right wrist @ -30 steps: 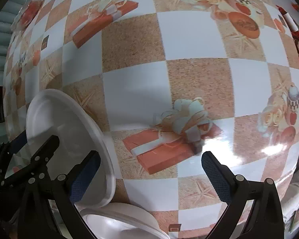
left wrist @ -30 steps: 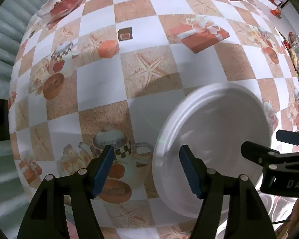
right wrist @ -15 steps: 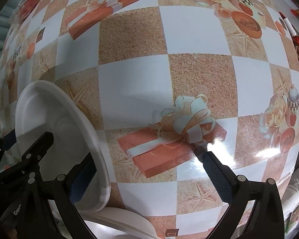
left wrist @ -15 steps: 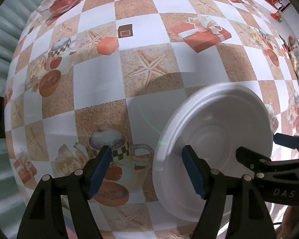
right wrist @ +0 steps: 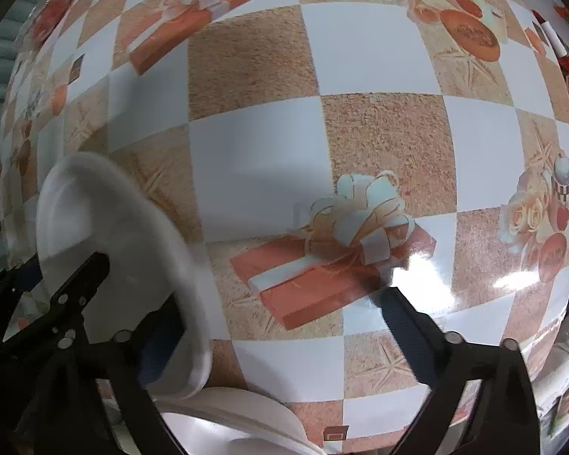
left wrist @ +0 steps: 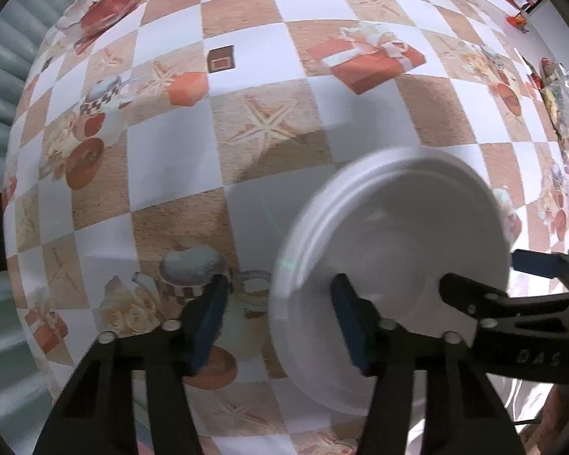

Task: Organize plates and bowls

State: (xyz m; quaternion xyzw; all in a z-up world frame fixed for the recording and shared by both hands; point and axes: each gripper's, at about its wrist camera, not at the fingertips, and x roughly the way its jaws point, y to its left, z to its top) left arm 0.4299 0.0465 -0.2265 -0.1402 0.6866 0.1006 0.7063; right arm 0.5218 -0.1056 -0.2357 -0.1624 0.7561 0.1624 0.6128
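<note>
Your left tool (left wrist: pixel 277 314) is closing around the white plate's (left wrist: pixel 394 250) near rim, pads not touching it yet. Plate's on the checkered tabletop (left wrist: pixel 170 167). Right tool (right wrist: pixel 280 326) spread wide, narrowing, one finger over the plate.

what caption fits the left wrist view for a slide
Left tool closing across the rim of a white foam plate on the checkered tablecloth.

Both grippers are black, angular plastic frames. The left gripper (left wrist: pixel 278 313) carries dark blue pads (left wrist: pixel 347 322) on its fingers and silver screws along each arm. The right gripper (right wrist: pixel 280 335) matches — blue pads (right wrist: pixel 406 322), round screws — with white letters "DAS" on its side.
</note>
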